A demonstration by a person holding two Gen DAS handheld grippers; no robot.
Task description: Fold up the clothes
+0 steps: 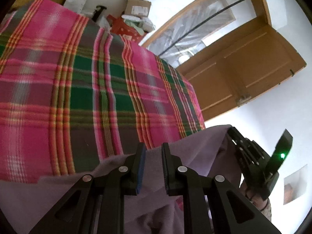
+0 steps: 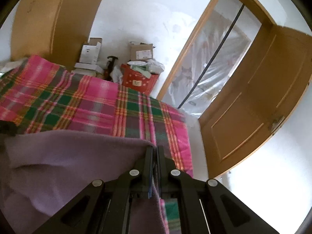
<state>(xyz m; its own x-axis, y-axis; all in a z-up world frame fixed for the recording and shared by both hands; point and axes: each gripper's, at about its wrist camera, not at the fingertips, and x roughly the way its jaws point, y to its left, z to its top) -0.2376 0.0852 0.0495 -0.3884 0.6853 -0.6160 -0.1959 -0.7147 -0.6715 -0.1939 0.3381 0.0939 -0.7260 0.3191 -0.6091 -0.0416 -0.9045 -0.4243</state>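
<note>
A purple fleece garment [image 2: 64, 156] hangs lifted above a bed with a pink and green plaid blanket [image 1: 87, 81]. In the right wrist view my right gripper [image 2: 155, 148] is shut on the garment's upper corner, and cloth hangs down between its fingers. That same gripper [image 1: 231, 130] shows at the right of the left wrist view, holding the corner of the garment [image 1: 195, 148] up. My left gripper [image 1: 154, 146] stands open at the garment's top edge. Purple cloth shows in the gap between its fingers, which are not closed on it.
Cardboard boxes [image 2: 90, 52] and a red bag [image 2: 139, 80] stuffed with items stand on the floor beyond the bed. An open wooden door [image 2: 253, 101] and a doorway covered with plastic sheeting [image 2: 210, 62] are to the right. A wooden wardrobe [image 2: 48, 19] stands at the far left.
</note>
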